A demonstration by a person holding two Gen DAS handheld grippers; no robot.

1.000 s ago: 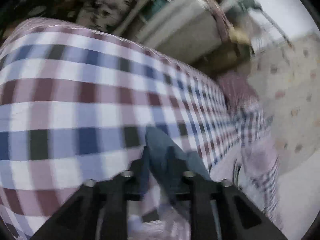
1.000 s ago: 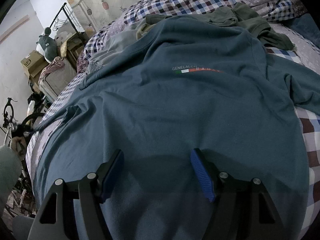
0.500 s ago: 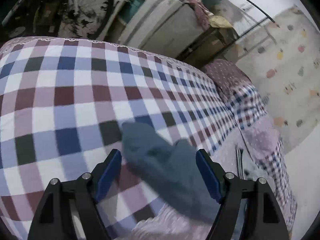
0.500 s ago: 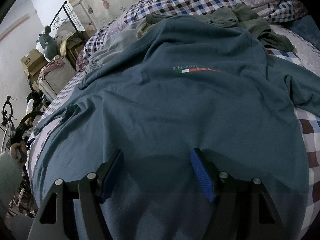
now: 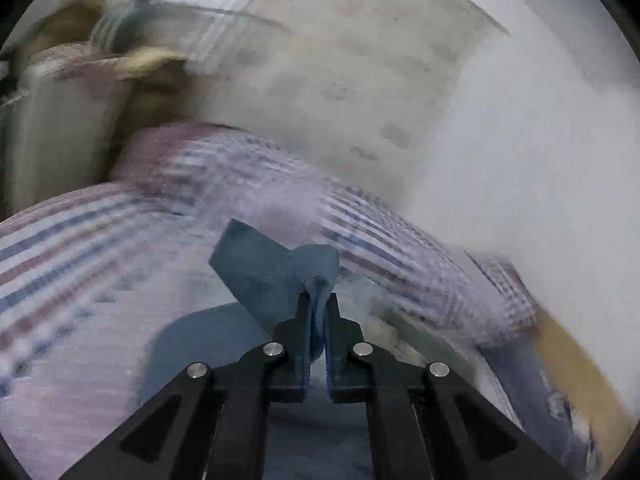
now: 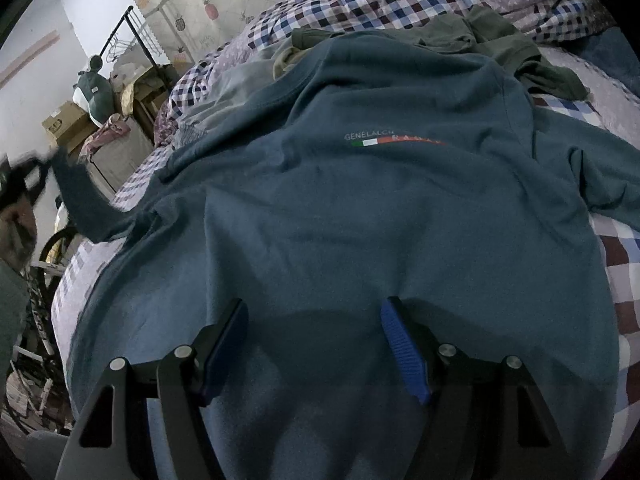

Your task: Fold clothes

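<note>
A teal T-shirt (image 6: 360, 220) with a small chest logo lies spread over the checked bed (image 6: 624, 252). My right gripper (image 6: 312, 344) is open, its jaws wide apart just above the shirt's lower part, holding nothing. My left gripper (image 5: 317, 312) is shut on the shirt's left sleeve (image 5: 264, 268), lifted off the checked cover; that view is blurred. In the right wrist view the raised sleeve (image 6: 76, 196) shows at the far left, held up off the bed by the left gripper (image 6: 30, 172), which is dark and blurred there.
An olive green garment (image 6: 492, 36) lies crumpled behind the shirt, with a grey one (image 6: 236, 92) at its left. Checked pillows (image 6: 360, 0) lie at the head. Boxes, a plush toy (image 6: 90, 92) and a clothes rack stand left of the bed.
My left gripper has closed on the sleeve end and swung it up off the bed, moving fast. The right gripper has stayed still and open.
</note>
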